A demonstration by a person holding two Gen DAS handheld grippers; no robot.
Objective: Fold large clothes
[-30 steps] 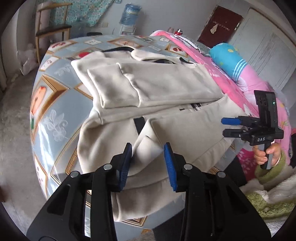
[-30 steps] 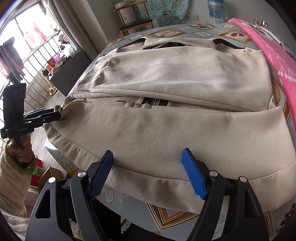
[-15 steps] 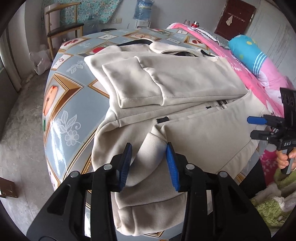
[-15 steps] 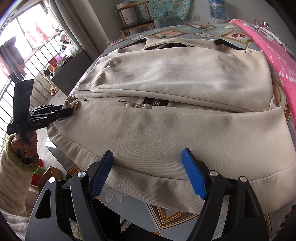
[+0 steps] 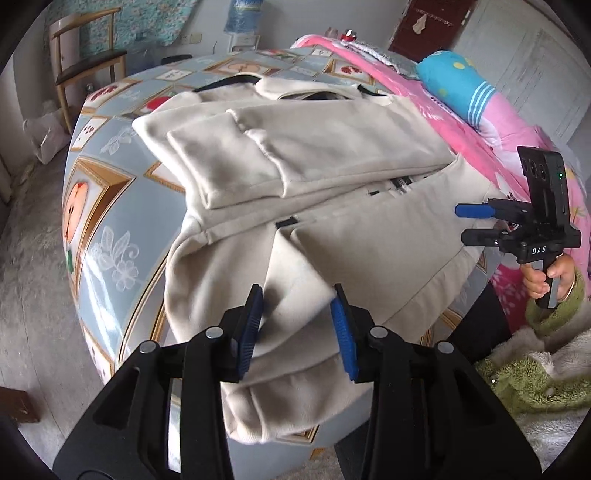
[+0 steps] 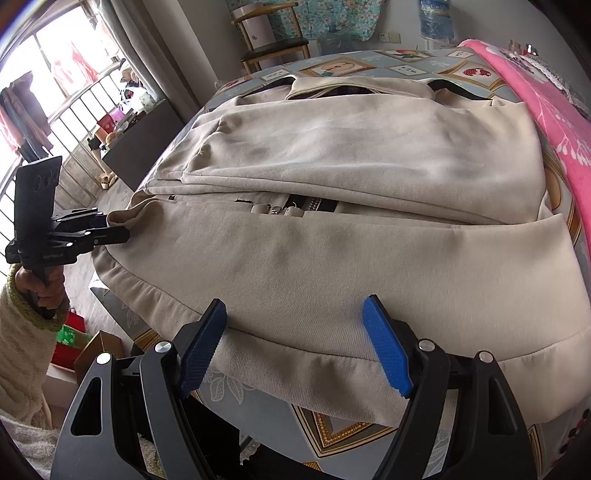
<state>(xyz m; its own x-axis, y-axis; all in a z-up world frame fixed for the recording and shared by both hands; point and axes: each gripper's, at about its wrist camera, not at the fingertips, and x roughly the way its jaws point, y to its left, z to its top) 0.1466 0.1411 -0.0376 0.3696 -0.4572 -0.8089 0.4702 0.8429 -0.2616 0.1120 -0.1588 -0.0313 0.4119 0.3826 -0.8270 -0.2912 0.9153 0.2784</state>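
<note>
A large beige jacket (image 5: 332, 155) lies spread on a table with a patterned blue cloth (image 5: 92, 206), its sleeves folded across the chest. It also fills the right wrist view (image 6: 369, 177). My left gripper (image 5: 297, 295) is shut on the jacket's front flap at the hem corner and holds it raised; it also shows at the left of the right wrist view (image 6: 110, 227). My right gripper (image 6: 293, 325) is open and empty just off the jacket's near hem; in the left wrist view (image 5: 467, 223) it hovers beside the jacket's right edge.
A pink blanket (image 5: 461, 122) and a blue pillow (image 5: 454, 85) lie along the table's right side. A wooden chair (image 5: 85, 62) and a water bottle (image 5: 240, 18) stand behind the table. Boxes (image 6: 85, 339) sit on the floor at the left.
My left gripper has carried the held flap corner across the jacket toward its middle. My right gripper has stayed open in the same place by the hem.
</note>
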